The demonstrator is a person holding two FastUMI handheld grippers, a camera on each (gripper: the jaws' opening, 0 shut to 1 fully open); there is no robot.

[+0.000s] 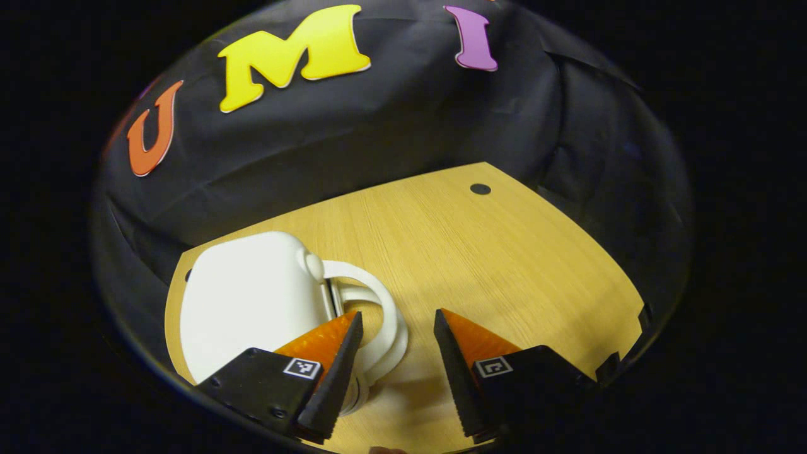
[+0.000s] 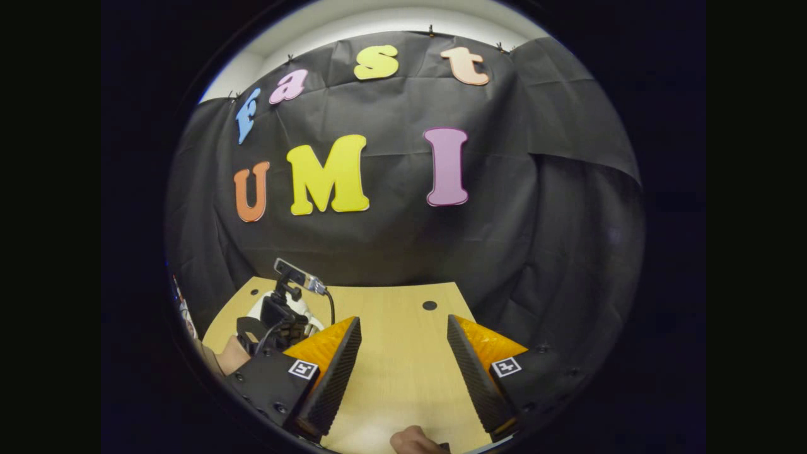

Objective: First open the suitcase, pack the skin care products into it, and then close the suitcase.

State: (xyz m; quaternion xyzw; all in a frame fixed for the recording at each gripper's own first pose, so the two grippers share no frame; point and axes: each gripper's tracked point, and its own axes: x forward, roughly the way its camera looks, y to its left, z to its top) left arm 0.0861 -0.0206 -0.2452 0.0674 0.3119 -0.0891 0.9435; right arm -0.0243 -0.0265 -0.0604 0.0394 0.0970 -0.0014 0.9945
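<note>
Suitcase (image 1: pixel 252 302), white and still closed, lies on the desk (image 1: pixel 504 265) at near left with its handle (image 1: pixel 384 321) facing me, so I hold my left gripper (image 1: pixel 394 350) low, fingers apart, straddling that handle, I judge to lift the lid. My right gripper (image 2: pixel 403 359) hovers level over bare desk, fingers apart and holding nothing.

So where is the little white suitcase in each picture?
Left gripper view: the white suitcase lies big at lower left on the wooden table, its handle beside the left gripper.
Right gripper view: a small bit of it peeks out at far lower left, behind the other gripper.
Shared landmark: the round dark hole in the table.
</note>
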